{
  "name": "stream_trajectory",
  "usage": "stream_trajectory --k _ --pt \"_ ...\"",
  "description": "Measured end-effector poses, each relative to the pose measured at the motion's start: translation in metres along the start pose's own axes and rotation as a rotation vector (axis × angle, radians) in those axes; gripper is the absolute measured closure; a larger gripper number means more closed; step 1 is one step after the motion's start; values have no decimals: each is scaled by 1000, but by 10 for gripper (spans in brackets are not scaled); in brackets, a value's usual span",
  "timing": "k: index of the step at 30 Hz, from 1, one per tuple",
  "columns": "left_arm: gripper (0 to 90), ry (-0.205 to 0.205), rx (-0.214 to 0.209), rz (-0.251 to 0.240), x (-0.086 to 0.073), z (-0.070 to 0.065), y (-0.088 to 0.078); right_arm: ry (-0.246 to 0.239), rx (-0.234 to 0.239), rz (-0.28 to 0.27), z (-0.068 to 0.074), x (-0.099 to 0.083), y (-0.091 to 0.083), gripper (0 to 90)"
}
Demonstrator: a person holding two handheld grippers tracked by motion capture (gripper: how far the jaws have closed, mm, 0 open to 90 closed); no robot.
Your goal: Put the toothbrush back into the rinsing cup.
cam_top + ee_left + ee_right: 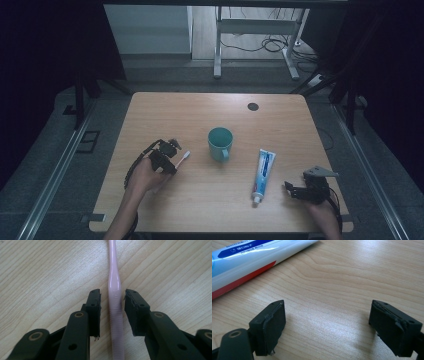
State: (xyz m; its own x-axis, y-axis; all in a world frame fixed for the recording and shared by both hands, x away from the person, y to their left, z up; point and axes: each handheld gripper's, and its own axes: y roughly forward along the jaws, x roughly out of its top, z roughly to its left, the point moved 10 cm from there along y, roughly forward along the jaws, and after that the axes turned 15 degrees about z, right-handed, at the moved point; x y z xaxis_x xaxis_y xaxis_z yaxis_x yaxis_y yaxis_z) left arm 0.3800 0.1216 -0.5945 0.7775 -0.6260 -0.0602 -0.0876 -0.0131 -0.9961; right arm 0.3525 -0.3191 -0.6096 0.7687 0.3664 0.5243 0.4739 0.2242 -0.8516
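A pale pink toothbrush (185, 156) lies on the wooden table (200, 112), left of a teal cup (220, 143). My left gripper (167, 159) is low over its handle. In the left gripper view the handle (114, 287) runs between the two black jaws of my left gripper (112, 293); a thin gap shows on each side, so the pads do not press on it. My right gripper (290, 189) rests near the front right of the table, open wide (327, 311) with bare wood between its jaws. A white and blue toothpaste tube (263, 174) lies just left of it (249, 260).
A dark round grommet (253, 106) sits at the table's far right side. Beyond the table are a desk frame and cables on the floor. Bare wood stretches across the far half and between cup and tube.
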Motion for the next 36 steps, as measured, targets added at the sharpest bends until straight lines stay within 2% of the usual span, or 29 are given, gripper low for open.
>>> stream_trajectory --k 8,18,26,36 --pt "681 13 23 58 5 1 3 -1 0 0 0 0 0 139" --pt "777 15 45 98 9 0 5 -2 1 0 0 0 0 138" --pt "784 26 42 71 13 -2 -4 -2 1 0 0 0 0 138" --pt "783 40 3 18 17 -8 -18 -1 1 0 0 0 0 138"
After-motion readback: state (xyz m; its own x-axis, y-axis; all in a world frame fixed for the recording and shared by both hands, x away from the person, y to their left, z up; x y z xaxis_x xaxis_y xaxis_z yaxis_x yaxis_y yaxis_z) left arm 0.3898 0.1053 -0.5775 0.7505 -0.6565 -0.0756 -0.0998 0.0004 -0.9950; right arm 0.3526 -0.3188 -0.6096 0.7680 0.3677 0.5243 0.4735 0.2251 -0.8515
